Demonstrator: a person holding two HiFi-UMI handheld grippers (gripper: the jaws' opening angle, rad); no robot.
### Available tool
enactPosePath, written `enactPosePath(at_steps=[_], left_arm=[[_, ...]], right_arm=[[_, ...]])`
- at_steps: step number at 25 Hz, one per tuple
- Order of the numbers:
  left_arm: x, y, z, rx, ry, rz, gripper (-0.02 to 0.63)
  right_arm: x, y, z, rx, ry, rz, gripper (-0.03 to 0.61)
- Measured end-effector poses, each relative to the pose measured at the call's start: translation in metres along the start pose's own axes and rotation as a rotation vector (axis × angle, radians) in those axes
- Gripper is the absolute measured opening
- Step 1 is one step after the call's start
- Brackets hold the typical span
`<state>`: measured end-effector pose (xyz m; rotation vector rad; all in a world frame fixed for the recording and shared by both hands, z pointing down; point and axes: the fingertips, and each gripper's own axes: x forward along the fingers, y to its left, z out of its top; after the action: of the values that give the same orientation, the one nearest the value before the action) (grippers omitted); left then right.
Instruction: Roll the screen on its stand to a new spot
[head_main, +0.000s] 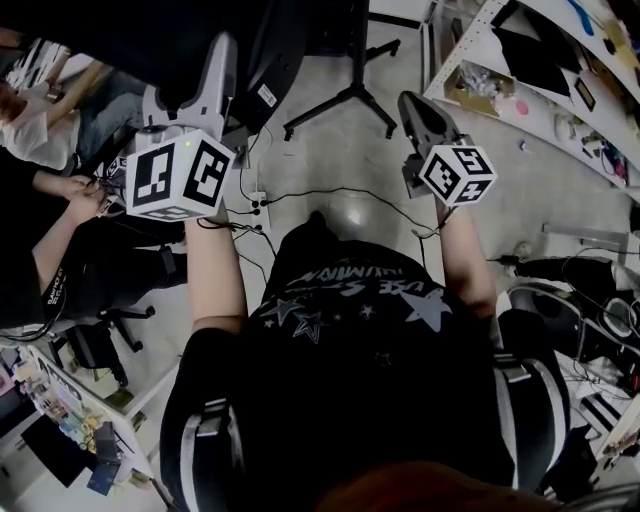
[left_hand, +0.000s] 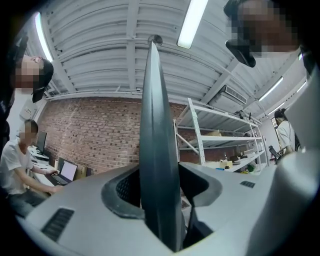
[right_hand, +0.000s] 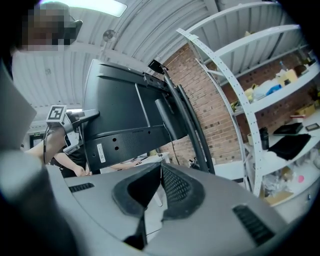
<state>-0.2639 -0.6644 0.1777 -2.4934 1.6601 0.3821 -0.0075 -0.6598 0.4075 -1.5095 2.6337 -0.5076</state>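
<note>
1. Grip comes first: our left hand-held gripper (left_hand: 161, 170) has its jaws partly closed onto the thin side edge of the large black flat screen (left_hand: 157, 110), and both pads seem to lie against it. Before we push, we should check that the edge sits deep in the pads, not only at the tips.
2. Our right hand-held gripper (right_hand: 160, 167) has its jaws together at the tips, with nothing between them, and it is apart from the back of the screen. We judge that it should open and take the other edge, or press flat on the back, so that the push comes from two sides.
3. The screen stands upright in front of us on its black metal stand (head_main: 350, 95). The legs of the stand rest on the grey floor (head_main: 540, 190), between the seated people (head_main: 35, 135) at the left and the white metal shelves (right_hand: 235, 95) at the right.
4. We should push slowly and evenly, because a tall screen on a narrow base will probably tip or swing under a sudden force.
5. The black cables (head_main: 330, 192) and the white power strip (head_main: 258, 206) lie on the floor near the legs. We should steer away from them, since a leg may catch there.
</note>
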Motion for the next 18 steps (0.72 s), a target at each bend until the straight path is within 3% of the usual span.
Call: enactPosePath(at_steps=[18], left_arm=[[-0.031, -0.059, 0.001, 0.0, -0.001, 0.046, 0.222]], right_arm=[[-0.077, -0.012, -0.009, 0.003, 0.012, 0.007, 0.008]])
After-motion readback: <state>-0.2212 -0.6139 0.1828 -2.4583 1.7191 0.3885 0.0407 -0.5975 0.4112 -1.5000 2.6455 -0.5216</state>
